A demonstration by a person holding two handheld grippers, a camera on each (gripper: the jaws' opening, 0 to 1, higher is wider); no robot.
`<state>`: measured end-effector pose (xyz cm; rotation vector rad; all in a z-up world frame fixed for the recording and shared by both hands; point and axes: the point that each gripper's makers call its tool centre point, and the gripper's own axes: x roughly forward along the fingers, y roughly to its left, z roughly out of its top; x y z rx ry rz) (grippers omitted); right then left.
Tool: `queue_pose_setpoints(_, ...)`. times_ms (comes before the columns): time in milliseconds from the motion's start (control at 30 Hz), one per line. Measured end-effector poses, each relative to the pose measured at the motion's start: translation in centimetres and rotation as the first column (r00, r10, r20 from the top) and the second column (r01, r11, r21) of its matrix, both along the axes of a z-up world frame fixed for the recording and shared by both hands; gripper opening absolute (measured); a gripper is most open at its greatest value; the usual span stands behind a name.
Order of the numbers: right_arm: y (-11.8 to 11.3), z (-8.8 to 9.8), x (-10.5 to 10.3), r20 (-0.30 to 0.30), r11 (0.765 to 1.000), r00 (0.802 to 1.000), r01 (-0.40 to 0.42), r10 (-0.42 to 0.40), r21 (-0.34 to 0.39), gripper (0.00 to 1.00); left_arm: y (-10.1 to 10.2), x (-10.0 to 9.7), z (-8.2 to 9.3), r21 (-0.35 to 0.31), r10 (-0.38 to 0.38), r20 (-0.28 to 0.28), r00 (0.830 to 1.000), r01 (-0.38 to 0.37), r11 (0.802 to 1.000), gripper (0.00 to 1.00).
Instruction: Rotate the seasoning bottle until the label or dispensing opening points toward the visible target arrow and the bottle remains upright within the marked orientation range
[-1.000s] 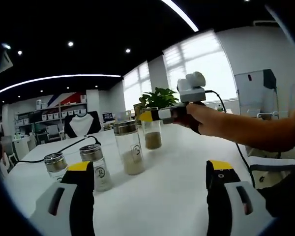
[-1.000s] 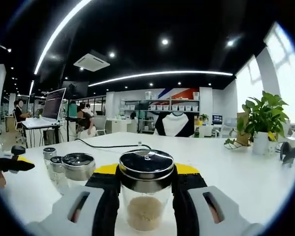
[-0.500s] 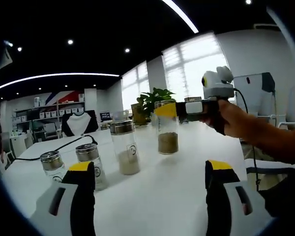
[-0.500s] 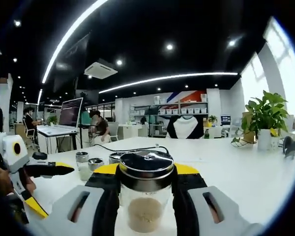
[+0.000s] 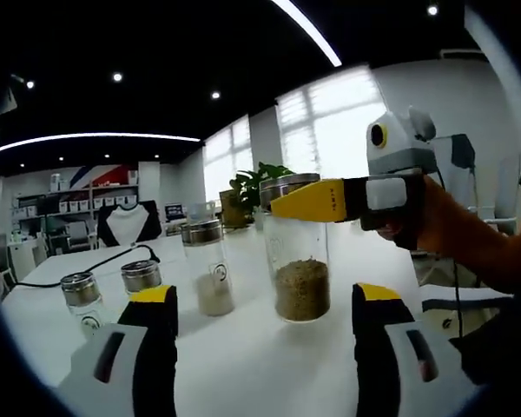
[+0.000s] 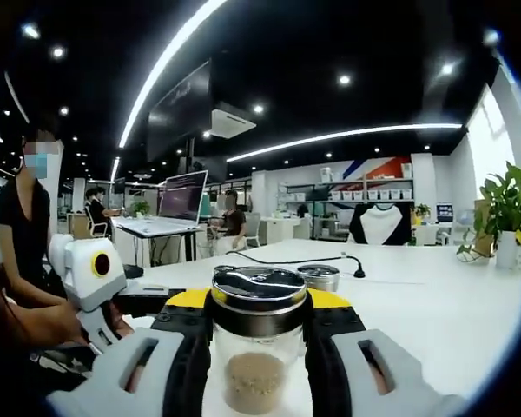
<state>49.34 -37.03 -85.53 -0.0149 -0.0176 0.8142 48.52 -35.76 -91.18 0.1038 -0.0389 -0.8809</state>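
Observation:
A clear glass seasoning bottle (image 5: pixel 300 269) with brown grains and a metal lid stands upright, held at the neck by my right gripper (image 5: pixel 295 195), which comes in from the right. It hangs just in front of and between the jaws of my left gripper (image 5: pixel 265 295), which is open and not touching it. In the right gripper view the same bottle (image 6: pixel 256 382) sits between the yellow-tipped jaws of the right gripper (image 6: pixel 259 300), shut on it under the lid. I cannot tell whether its base touches the white table (image 5: pixel 269 373).
A taller bottle of pale powder (image 5: pixel 208 269) and two small jars (image 5: pixel 143 276) (image 5: pixel 80 294) stand at the left on the table. A black cable (image 5: pixel 87 265) and a potted plant (image 5: pixel 252 187) lie behind. A person (image 6: pixel 26 234) stands at the left.
The right gripper has carried the brown-grain bottle away from the other bottles and close in front of the left gripper. The right gripper view has swung left.

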Motion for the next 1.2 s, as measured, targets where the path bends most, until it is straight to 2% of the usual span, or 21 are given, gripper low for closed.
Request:
queue_pose_setpoints(100,0.9,-0.1,-0.7,0.0,0.999,0.999,-0.046,0.046,0.004,0.39,-0.2,-0.3,0.6,-0.008,-0.017,0.053,0.998,0.018,1.0,0.82)
queue_pose_setpoints(133,1.1,-0.1,-0.9,0.003,0.998,0.998,-0.057,0.057,0.001,0.39,-0.5,-0.8,0.8,-0.012,-0.049,0.061,0.997,0.05,0.999,0.79)
queue_pose_setpoints(233,2.0,-0.2,-1.6,0.015,0.994,0.994,-0.111,0.112,-0.012,0.39,-0.9,-1.2,0.8,-0.023,-0.077,0.053,0.996,0.078,0.997,0.77)
queue_pose_setpoints(367,3.2,0.2,-3.0,0.028,0.977,0.977,-0.211,0.21,0.013,0.39,-1.2,-1.5,0.7,-0.023,-0.106,0.044,0.993,0.107,0.994,0.73)
queue_pose_setpoints(433,3.8,0.4,-3.9,0.048,0.967,0.966,-0.255,0.254,0.008,0.39,-1.7,-2.2,-0.1,-0.001,-0.156,0.001,0.988,0.156,0.988,0.69)
queue_pose_setpoints(600,4.4,0.8,-5.2,0.062,0.947,0.946,-0.32,0.319,0.01,0.39,-1.9,-2.5,-0.6,0.015,-0.18,-0.008,0.984,0.18,0.984,0.6)
queue_pose_setpoints(700,4.4,0.9,-5.5,0.068,0.943,0.942,-0.331,0.33,0.016,0.39,-2.1,-3.1,-0.4,-0.011,-0.215,-0.016,0.977,0.214,0.977,0.52)
queue_pose_setpoints(767,4.3,0.9,-5.5,0.07,0.941,0.94,-0.337,0.335,0.021,0.39,-2.3,-3.4,-0.5,0.0,-0.236,-0.009,0.972,0.236,0.972,0.48)
queue_pose_setpoints(833,4.3,0.8,-5.5,0.07,0.94,0.939,-0.34,0.337,0.03,0.39,-2.3,-3.3,-0.6,0.017,-0.208,-0.016,0.978,0.208,0.978,0.48)
queue_pose_setpoints(900,4.3,0.8,-5.3,0.086,0.942,0.94,-0.334,0.331,0.024,0.39,-1.8,-2.8,-0.7,0.054,-0.148,-0.007,0.989,0.148,0.988,0.47)
queue_pose_setpoints(1000,4.6,0.9,-5.0,0.127,0.953,0.945,-0.304,0.3,0.008,0.39,-1.4,-1.9,-0.5,0.067,-0.068,0.016,0.998,0.066,0.996,0.47)
queue_pose_setpoints(1067,4.6,1.1,-4.4,0.134,0.962,0.955,-0.271,0.263,0.04,0.38,-0.8,-1.3,-0.3,0.038,-0.016,0.005,1.0,0.016,0.999,0.47)
queue_pose_setpoints(1167,4.3,1.4,-3.2,0.092,0.972,0.98,-0.187,0.175,0.142,0.38,-0.1,-0.6,0.3,0.011,0.058,-0.003,0.998,-0.058,0.998,0.47)
queue_pose_setpoints(1200,4.3,1.3,-2.9,0.079,0.975,0.985,-0.163,0.152,0.149,0.38,0.0,-0.5,0.4,0.012,0.074,0.004,0.997,-0.074,0.997,0.47)
